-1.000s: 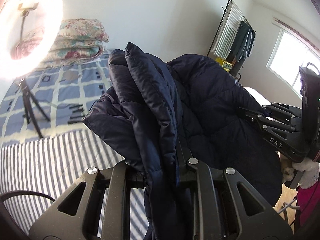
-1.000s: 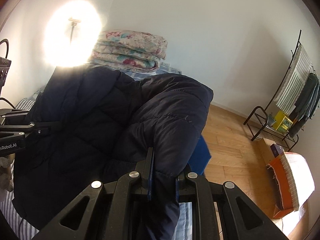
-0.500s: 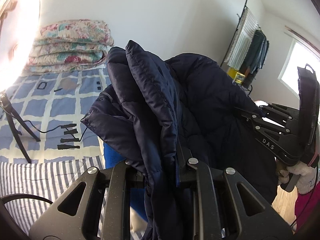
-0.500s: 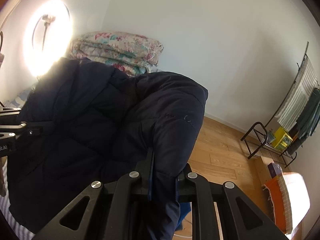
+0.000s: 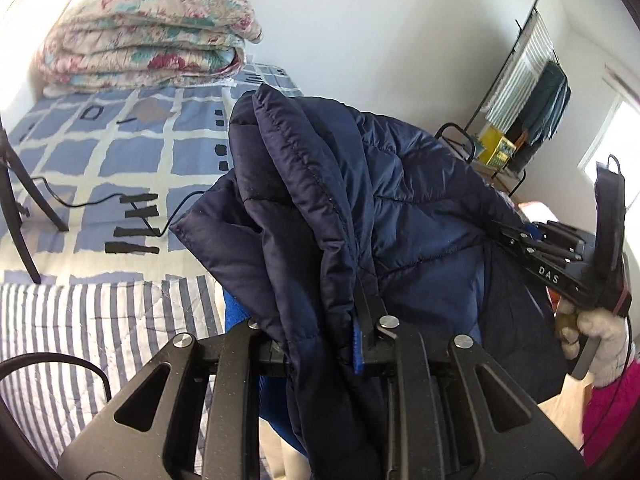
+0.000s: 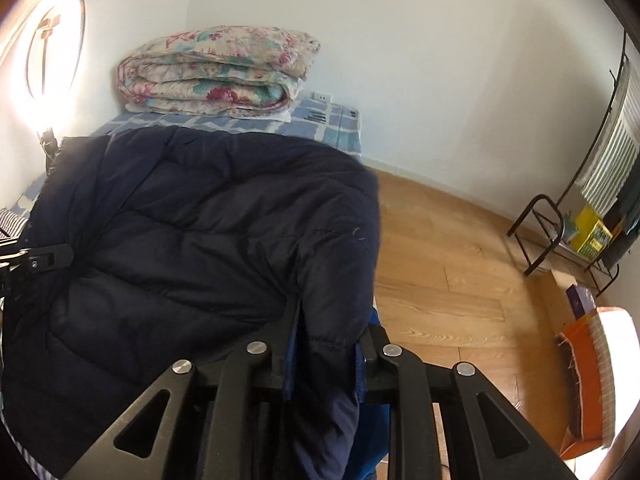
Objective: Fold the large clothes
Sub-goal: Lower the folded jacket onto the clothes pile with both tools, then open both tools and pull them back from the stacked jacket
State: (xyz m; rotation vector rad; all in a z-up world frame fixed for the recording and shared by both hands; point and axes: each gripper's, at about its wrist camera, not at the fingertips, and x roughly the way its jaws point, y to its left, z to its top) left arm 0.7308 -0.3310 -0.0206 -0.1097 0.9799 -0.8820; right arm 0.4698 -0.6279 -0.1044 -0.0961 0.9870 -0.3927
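I have the dark navy quilted jacket [image 5: 400, 208] hanging in the air between my two grippers, above the near end of the bed [image 5: 120, 152], its puffy body bunched in thick folds. A brighter blue lining shows at its lower edge in both views.

My left gripper [image 5: 320, 344] has a bundled fold of the jacket between its jaws; the jaws are opening, but the fabric fills the gap and both pads are pressed into it. My right gripper [image 6: 324, 344] has another edge of the same jacket between its jaws; these are opening too, with the cloth packed between them. From the left wrist view I see the right gripper at the far right edge, held by a hand in a white glove [image 5: 600, 332] with a pink sleeve [image 5: 612, 408] below it.

Under the jacket the bed wears a striped grey-and-white cover [image 5: 80, 320] close to me and a blue-and-white checked sheet farther off, where a black cable [image 5: 92, 200] trails. A folded floral quilt [image 6: 216, 76] is stacked at the head of the bed against the white wall. A lit ring light [image 6: 52, 36] glows at the left. To the right lie a wooden floor [image 6: 448, 272] and a black clothes rack [image 6: 600, 160] with hanging textiles
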